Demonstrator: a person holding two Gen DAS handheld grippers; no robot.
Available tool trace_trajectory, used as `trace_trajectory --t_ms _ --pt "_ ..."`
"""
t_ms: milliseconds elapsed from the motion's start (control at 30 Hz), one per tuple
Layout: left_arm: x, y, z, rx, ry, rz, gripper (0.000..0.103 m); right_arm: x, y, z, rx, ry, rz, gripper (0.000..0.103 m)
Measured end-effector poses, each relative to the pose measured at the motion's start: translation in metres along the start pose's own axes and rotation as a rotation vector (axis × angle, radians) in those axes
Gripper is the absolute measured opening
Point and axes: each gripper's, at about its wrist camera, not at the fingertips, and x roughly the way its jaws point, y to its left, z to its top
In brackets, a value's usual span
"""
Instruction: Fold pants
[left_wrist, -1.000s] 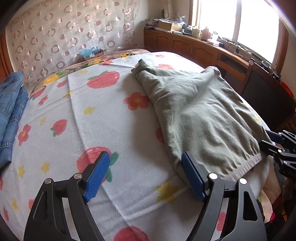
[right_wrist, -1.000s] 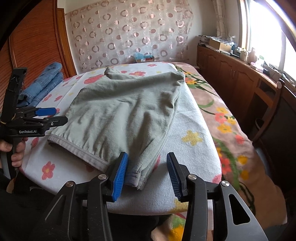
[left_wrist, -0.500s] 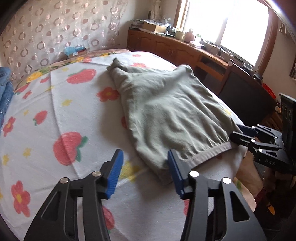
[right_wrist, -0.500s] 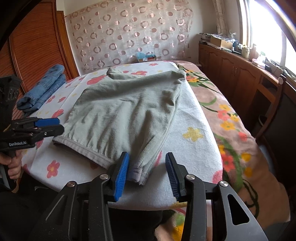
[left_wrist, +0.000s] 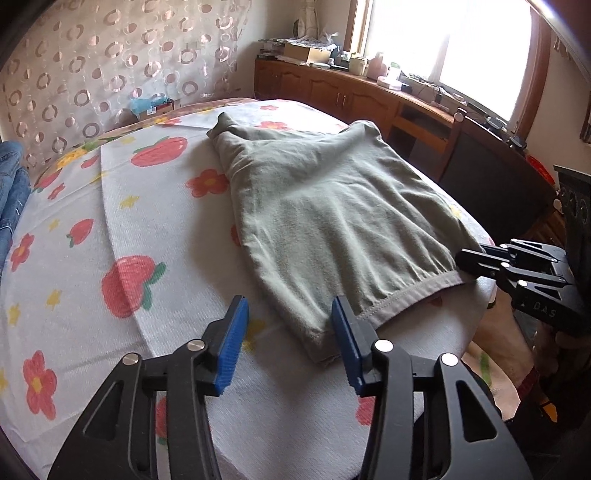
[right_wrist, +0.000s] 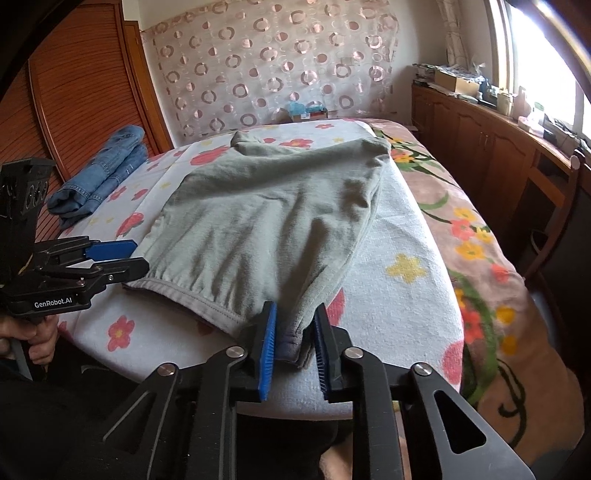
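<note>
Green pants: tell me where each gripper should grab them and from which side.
Grip the green pants at the two near waistband corners, coming from the bed's near edge, where the hem overhangs. The right gripper is closing around its corner. The left gripper is closing too, with its corner just inside the right pad, not yet pinched; shift it right.

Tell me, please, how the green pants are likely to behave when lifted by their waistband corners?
The green pants lie creased and limp, so they would probably sag between the corners. The soft, thin-looking fabric suggests little weight. The right hand-held gripper, closing on a bunched corner, should grip without slipping.
</note>
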Motion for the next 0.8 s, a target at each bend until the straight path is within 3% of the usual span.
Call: trace_trajectory --t_ms 133,200,433,800 --pt "-0.001 -0.005 -0.001 0.015 -0.003 -0.058 0.015 0.001 0.002 0.000 -0.013 -0.006 0.016 0.010" --pt "-0.002 -0.009 0.000 0.034 -0.010 -0.049 0.006 0.001 0.001 0.001 -0.015 -0.012 0.029 0.009" --pt "-0.033 -0.012 0.015 0.025 -0.095 -0.077 0.004 -0.012 -0.004 0.015 -0.002 -0.075 0.082 0.008" --pt "-0.119 0.002 0.067 0.044 -0.291 -0.022 0.004 -0.065 0.031 0.088 -0.115 -0.268 0.146 0.008"
